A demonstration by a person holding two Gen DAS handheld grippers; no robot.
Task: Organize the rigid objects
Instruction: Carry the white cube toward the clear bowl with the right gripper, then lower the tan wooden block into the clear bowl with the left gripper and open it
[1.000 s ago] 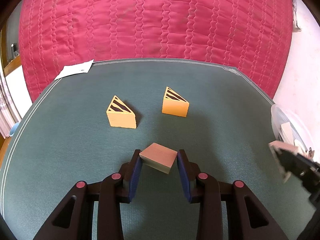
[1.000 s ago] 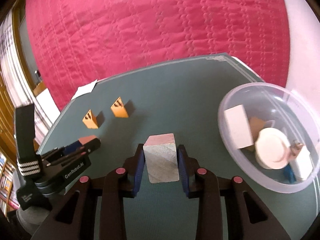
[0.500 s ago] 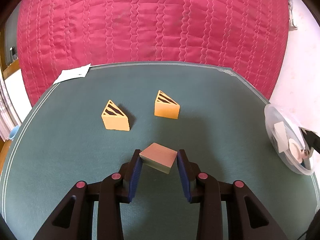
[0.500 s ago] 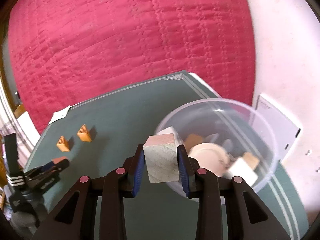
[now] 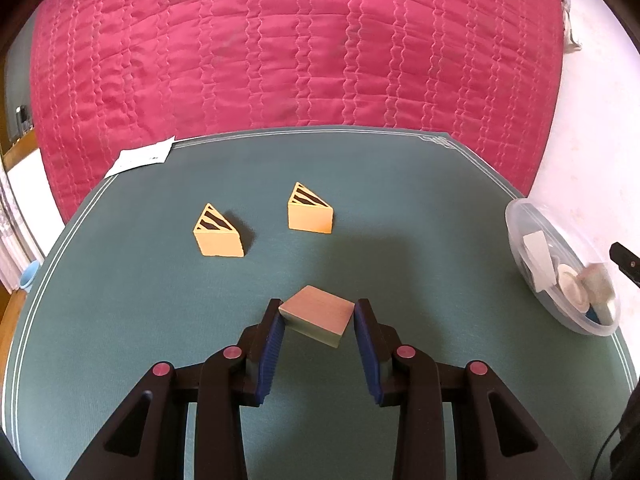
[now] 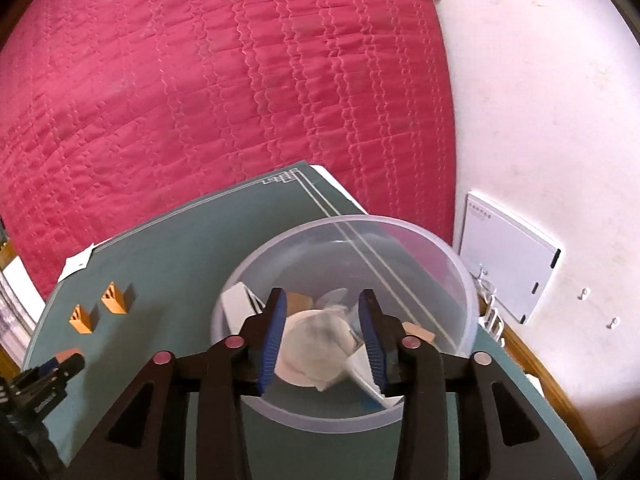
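My left gripper (image 5: 317, 314) is shut on a small wooden block (image 5: 316, 316) with a pinkish top, held skewed just over the green mat (image 5: 160, 320). Two orange wedges (image 5: 219, 236) (image 5: 310, 214) with black stripes lie on the mat beyond it. My right gripper (image 6: 322, 312) hangs over the clear plastic bowl (image 6: 400, 228) and its jaws are opening. Its pale block (image 6: 332, 336) shows as a blur below the pads, free of them, above a round cream disc (image 6: 304, 360). The bowl (image 5: 516, 216) also shows at the right of the left wrist view.
The bowl holds several pale blocks, among them a white one (image 6: 234, 304). A red quilted cloth (image 5: 300, 48) hangs behind the table. A white paper slip (image 5: 140, 158) lies at the mat's far left corner. A white wall and panel (image 6: 508, 256) stand right of the bowl.
My right gripper swung right from the mat to above the bowl and released its block, which now blurs downward. The left gripper keeps its block and has barely shifted.
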